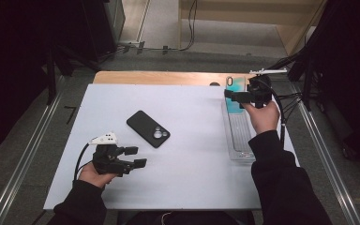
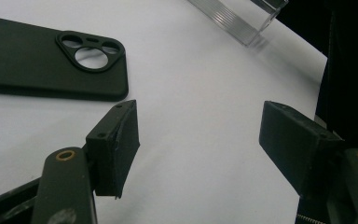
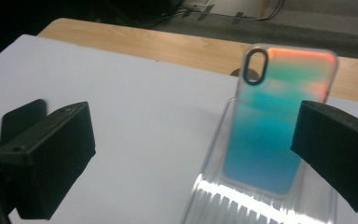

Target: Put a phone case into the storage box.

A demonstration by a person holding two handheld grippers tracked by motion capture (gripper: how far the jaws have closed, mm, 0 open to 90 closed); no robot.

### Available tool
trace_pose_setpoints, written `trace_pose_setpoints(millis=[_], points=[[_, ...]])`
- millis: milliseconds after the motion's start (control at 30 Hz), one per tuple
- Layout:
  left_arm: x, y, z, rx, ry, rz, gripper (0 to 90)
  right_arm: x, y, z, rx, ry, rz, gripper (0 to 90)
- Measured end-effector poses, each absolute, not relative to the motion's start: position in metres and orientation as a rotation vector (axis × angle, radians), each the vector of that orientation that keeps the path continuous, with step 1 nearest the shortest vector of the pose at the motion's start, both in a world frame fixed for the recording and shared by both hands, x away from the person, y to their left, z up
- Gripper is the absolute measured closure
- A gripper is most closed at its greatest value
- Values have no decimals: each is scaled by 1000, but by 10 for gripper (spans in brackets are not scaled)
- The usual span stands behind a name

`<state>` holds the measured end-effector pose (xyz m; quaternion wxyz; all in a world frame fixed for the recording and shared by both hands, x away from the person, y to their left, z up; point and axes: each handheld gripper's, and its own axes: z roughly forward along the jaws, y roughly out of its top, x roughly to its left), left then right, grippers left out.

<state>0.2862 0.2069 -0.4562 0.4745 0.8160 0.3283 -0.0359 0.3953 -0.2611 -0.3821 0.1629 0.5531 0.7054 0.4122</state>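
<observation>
Nearest to us in the high view are our two dark sleeves, and just beyond them our left gripper [image 1: 133, 157], low over the near left of the white table [image 1: 192, 154]. Its jaws stand apart with nothing between them; in the left gripper view only bare white surface shows in the gap.

Just beyond that gripper, toward the middle of the table, lies the black phone case [image 1: 148, 129], flat, back side up. Its long axis runs on a diagonal from far left to near right, and the end with the camera cutout points to the near right. In the left gripper view the case [image 2: 42, 60] lies just past the left jaw, not touching it, with the cutout end nearest the jaws.

Our right gripper [image 1: 232, 96] is held at the far right of the table, over the far end of the clear ribbed tray [image 1: 240, 136], whose long axis runs near to far along the right edge. Its jaws also stand apart, gripping nothing.

Between and beyond them in the right gripper view is the iridescent phone case [image 3: 270, 126], teal shading to orange at the top. It rests in the far end of the tray, its long axis running near to far and its camera opening at the far end; we cannot tell how steeply it leans.
</observation>
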Motion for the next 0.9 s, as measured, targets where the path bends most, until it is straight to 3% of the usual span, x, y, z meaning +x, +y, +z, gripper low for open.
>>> trace_pose_setpoints(millis=[900], points=[[294,208,-458,2008,835,-104,293,328,-220,-396,1361,2302,1341,0]])
